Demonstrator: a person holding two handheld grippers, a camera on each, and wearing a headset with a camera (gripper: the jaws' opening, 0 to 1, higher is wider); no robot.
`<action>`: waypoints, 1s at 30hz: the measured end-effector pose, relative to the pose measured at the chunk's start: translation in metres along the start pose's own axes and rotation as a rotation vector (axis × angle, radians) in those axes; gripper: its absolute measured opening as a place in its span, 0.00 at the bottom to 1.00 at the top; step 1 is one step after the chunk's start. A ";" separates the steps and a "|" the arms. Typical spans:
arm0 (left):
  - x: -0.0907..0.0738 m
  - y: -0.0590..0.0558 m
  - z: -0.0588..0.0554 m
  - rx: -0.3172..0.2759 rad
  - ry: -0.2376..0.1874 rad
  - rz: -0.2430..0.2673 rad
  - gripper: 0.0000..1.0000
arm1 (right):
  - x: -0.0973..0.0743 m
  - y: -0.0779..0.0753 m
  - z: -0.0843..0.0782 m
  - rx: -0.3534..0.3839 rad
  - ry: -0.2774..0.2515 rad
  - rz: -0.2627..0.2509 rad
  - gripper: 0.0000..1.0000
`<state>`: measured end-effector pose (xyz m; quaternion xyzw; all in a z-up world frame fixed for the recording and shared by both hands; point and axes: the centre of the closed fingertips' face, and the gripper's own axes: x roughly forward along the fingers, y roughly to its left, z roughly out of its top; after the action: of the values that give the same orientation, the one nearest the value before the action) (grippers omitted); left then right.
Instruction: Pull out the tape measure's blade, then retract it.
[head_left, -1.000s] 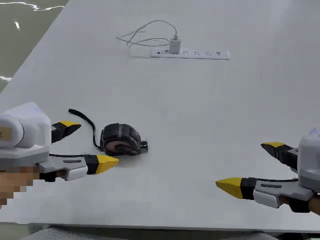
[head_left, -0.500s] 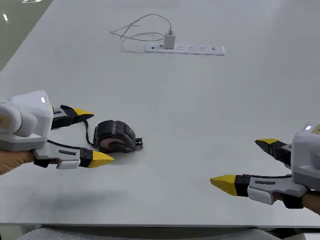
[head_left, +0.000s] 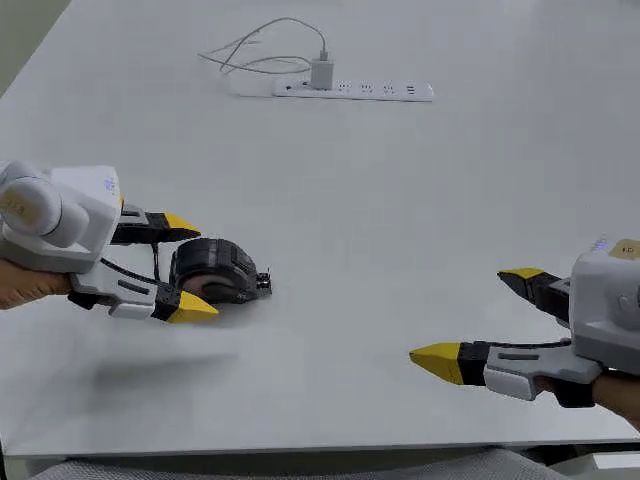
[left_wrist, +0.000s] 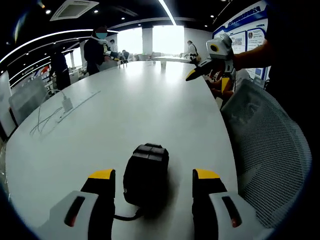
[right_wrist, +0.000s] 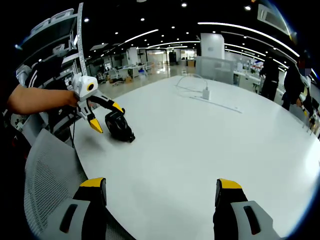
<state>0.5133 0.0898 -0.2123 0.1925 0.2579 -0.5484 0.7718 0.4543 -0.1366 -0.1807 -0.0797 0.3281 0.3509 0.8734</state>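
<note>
I had advanced the left hand-held gripper (head_left: 192, 267): its wide jaws flanked the tape measure (head_left: 215, 270) on the table (head_left: 350, 200), near left. The right hand-held gripper (head_left: 475, 313) stood wide, well apart.

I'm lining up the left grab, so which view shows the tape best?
The left gripper view: the tape sits close and central between the open fingers, clear of both. The head view shows the tape from above, smaller; the right gripper view shows it tiny and far off.
</note>
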 end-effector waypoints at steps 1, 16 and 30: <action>0.002 0.000 -0.001 0.008 0.006 -0.007 0.57 | 0.000 0.000 0.000 0.000 0.000 0.000 0.89; 0.011 0.009 -0.007 0.081 0.053 0.009 0.35 | 0.004 -0.002 0.003 -0.003 0.009 0.003 0.88; 0.012 0.009 -0.009 0.066 0.076 -0.009 0.30 | 0.021 0.009 0.005 -0.037 0.026 0.059 0.84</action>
<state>0.5238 0.0890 -0.2265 0.2374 0.2694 -0.5524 0.7523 0.4622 -0.1167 -0.1891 -0.0907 0.3352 0.3816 0.8566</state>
